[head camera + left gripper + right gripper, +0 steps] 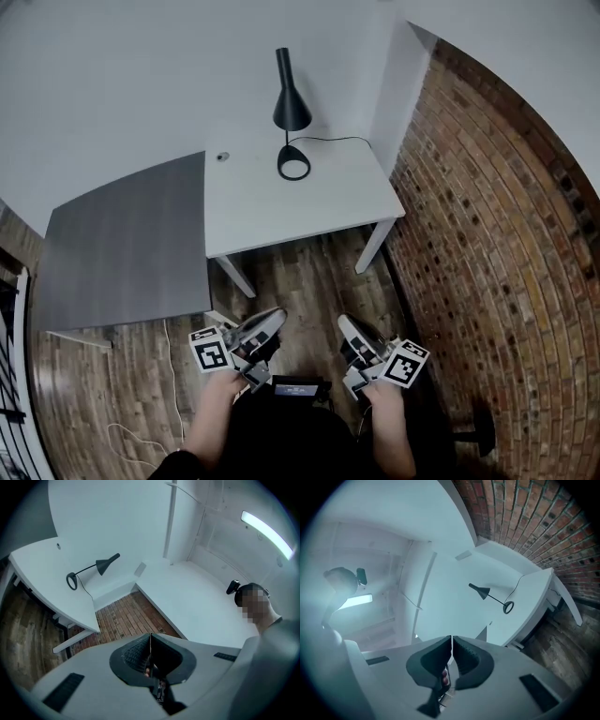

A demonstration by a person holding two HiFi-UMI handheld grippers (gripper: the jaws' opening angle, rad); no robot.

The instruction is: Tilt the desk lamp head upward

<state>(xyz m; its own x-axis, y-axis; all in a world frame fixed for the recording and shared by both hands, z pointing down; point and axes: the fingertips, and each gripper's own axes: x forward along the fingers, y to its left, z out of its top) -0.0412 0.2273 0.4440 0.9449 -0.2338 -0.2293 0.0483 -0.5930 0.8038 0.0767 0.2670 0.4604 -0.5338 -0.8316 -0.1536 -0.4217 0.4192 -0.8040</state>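
A black desk lamp (292, 112) stands at the back of the white desk (328, 202), with its cone head pointing down over a ring-shaped base (293, 164). It appears small and far off in the left gripper view, the lamp (93, 569), and in the right gripper view, the lamp (487, 595). My left gripper (270, 321) and right gripper (345, 324) are held close to my body over the wood floor, well short of the desk. Both are shut with nothing between the pads: the left gripper (150, 641) and the right gripper (451, 644).
A dark grey table (131, 244) adjoins the desk on the left. A brick wall (497, 234) runs along the right. The lamp's cord (339, 139) trails right across the desk. A thin cable (169, 370) lies on the floor, and a black stand base (482, 433) sits at the lower right.
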